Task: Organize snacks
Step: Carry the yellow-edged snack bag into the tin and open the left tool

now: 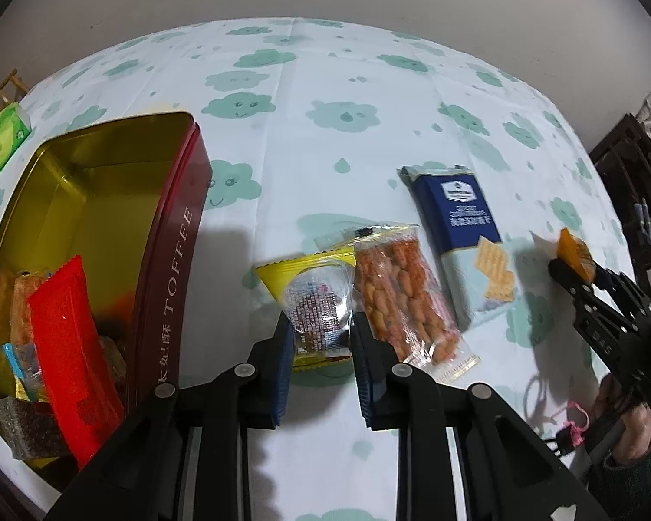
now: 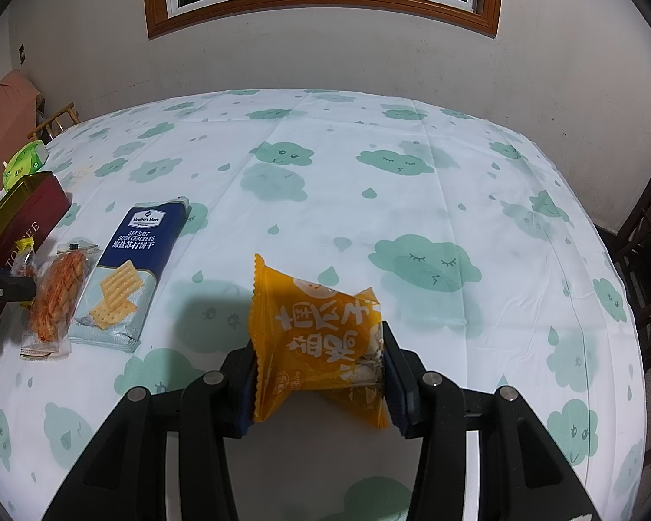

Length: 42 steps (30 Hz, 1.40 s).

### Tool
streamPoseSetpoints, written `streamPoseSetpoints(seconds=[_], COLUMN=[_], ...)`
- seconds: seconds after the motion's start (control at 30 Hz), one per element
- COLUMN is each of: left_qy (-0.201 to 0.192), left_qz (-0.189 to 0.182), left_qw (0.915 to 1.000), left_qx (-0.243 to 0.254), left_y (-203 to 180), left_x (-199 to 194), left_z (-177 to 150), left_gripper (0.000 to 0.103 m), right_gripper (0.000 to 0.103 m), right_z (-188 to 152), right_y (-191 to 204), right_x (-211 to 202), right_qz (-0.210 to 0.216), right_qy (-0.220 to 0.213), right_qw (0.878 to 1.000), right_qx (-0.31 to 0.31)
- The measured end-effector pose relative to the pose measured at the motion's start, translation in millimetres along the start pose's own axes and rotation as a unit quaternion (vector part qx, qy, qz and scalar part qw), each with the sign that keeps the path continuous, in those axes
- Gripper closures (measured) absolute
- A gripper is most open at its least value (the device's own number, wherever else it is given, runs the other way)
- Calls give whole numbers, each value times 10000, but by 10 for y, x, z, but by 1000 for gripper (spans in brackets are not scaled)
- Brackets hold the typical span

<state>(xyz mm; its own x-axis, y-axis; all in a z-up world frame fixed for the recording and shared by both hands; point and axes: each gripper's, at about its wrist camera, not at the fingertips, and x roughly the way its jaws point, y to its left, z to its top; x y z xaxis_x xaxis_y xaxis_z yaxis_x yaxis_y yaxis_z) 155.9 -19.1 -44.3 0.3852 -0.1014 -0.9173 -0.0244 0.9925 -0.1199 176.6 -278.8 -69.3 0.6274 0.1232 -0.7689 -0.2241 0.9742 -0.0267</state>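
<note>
Right gripper (image 2: 319,373) fingers pinch orange packet (image 2: 312,338) above tablecloth (image 2: 412,217); left gripper (image 1: 321,338) fingers spread, straddling yellow packet (image 1: 312,304).

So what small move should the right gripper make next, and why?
Probably carry the orange packet leftward toward the open toffee tin. The right gripper is shut on it and holds it above the tablecloth, while the tin, already holding a red packet, sits far to the left. The left gripper is busy around the yellow packet.
</note>
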Motion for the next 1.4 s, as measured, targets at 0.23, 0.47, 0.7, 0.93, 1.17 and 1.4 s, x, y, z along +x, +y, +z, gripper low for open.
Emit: streamPoseSetpoints(seconds=[0.23,0.47,0.7,0.93,1.17,1.4], left_qy=[-71,-186,-393,-489,-348,-122], left_qz=[-95,-130,64,542,970,1084], left_qw=[9999,9994,9991,9973,9945,9938], left_qx=[104,247,150,-70,-159,-193], left_y=[31,89,388,896,1289,1459], left_x=[-178,-396,-653,-769,-702,-494], left_z=[-62,-69,25,95,102,80], left_gripper=[81,81,81,81,81,81], right_gripper=[55,55,55,55,55,55], right_z=[0,-1,0,2,2,2], right_y=[-1,0,-1,-1,-1,0], right_x=[0,1,1,0,0,1], right_qz=[0,-1,-1,-2,-2,-6], right_qy=[0,-1,-1,0,-1,-2], right_qw=[10000,10000,10000,10000,10000,10000], right_qx=[-1,-2,-3,-5,-6,-10])
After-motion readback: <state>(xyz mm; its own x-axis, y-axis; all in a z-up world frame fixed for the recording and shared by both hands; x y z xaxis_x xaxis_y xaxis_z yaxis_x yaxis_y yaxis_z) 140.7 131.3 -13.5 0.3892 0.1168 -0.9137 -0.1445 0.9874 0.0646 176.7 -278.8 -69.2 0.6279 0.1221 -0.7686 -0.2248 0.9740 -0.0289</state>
